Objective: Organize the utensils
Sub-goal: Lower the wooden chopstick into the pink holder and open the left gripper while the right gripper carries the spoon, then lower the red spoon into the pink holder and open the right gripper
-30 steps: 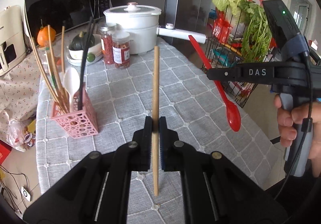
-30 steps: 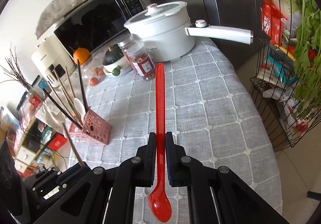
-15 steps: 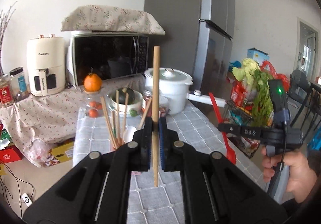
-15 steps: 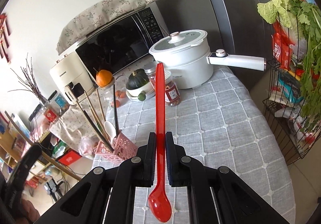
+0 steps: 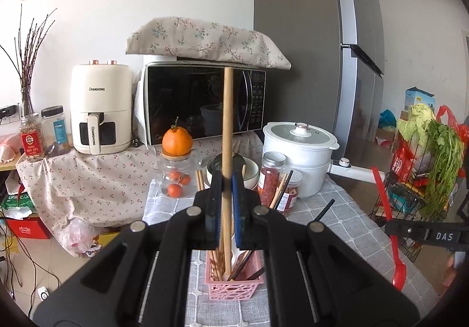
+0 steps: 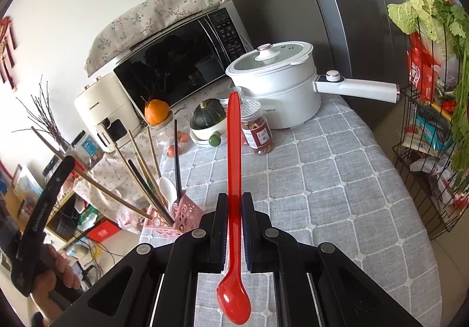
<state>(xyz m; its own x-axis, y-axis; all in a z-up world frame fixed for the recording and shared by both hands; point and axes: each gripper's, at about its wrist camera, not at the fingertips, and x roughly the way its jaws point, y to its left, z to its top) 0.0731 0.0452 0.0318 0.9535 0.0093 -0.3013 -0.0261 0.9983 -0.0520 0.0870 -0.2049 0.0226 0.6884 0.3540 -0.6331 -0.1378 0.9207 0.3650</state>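
My left gripper [image 5: 226,180] is shut on a wooden chopstick [image 5: 227,122], held upright with its lower end inside the pink perforated holder [image 5: 234,289]. The holder has several chopsticks and a white spoon in it. My right gripper [image 6: 234,201] is shut on a long red spoon [image 6: 234,151], bowl end toward the camera, above the grey checked tablecloth [image 6: 322,180]. The holder [image 6: 178,218] stands at the table's left edge in the right wrist view, with the left gripper [image 6: 44,209] beside it. The red spoon [image 5: 390,224] also shows at the right in the left wrist view.
Behind the holder stand two spice jars [image 5: 272,177], a bowl with a squash [image 6: 206,119], a glass jar with an orange on top [image 5: 177,139] and a white pot with a long handle [image 6: 278,83]. A microwave [image 5: 202,104] and a wire basket of greens [image 6: 433,122] flank the table.
My left gripper has risen, levelled and moved over the pink holder, bringing the chopstick's lower end into it. My right gripper has tilted up slightly, still holding the red spoon.
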